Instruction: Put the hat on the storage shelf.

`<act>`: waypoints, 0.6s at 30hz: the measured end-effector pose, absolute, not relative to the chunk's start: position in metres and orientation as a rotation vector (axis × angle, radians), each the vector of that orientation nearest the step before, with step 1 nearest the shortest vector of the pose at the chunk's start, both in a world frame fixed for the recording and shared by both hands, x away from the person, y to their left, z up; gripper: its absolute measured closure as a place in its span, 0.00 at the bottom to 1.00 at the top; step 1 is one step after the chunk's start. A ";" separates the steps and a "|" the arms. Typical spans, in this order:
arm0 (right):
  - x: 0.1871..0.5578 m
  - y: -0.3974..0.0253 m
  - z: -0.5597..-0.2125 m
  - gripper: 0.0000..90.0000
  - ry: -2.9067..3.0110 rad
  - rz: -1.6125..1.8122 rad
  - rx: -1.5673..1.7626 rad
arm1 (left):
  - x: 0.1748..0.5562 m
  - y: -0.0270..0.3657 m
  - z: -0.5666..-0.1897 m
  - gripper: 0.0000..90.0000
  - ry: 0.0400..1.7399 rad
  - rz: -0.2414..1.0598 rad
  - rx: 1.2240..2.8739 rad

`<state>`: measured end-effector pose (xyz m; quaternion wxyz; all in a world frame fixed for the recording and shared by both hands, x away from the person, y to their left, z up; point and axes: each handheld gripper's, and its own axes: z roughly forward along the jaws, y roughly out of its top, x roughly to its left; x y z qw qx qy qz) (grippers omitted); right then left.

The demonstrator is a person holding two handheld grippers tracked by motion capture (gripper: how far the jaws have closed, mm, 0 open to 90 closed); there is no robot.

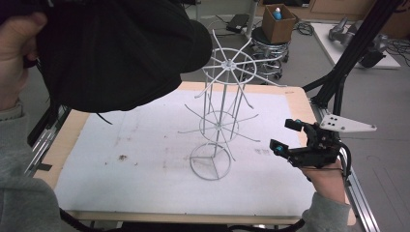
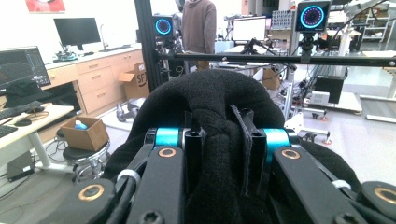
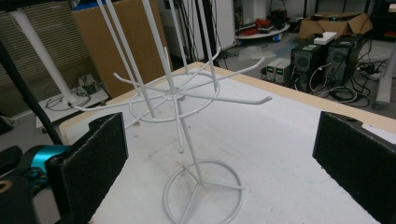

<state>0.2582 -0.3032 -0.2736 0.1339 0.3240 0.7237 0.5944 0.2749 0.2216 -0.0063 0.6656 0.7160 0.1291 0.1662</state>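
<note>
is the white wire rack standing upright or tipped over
Upright: the white wire rack stands on its round base ring on the white table mat, with its posts vertical.

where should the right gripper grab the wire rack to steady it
Probably the bare central post between the base ring and the lower hooks of the rack, coming in level from the right. The right gripper is open and faces it, and the thin upright post fits between the jaws, clear of the hooks.

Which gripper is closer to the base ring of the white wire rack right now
Right. The right gripper hovers open just beside the rack's base ring, low over the table. The left gripper, clamped on the black hat, is held high, up and off to the ring's left.
</note>
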 end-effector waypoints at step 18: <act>0.257 -0.303 -0.273 0.02 2.099 1.722 0.934 | 0.281 0.211 -0.024 0.85 0.299 0.370 1.640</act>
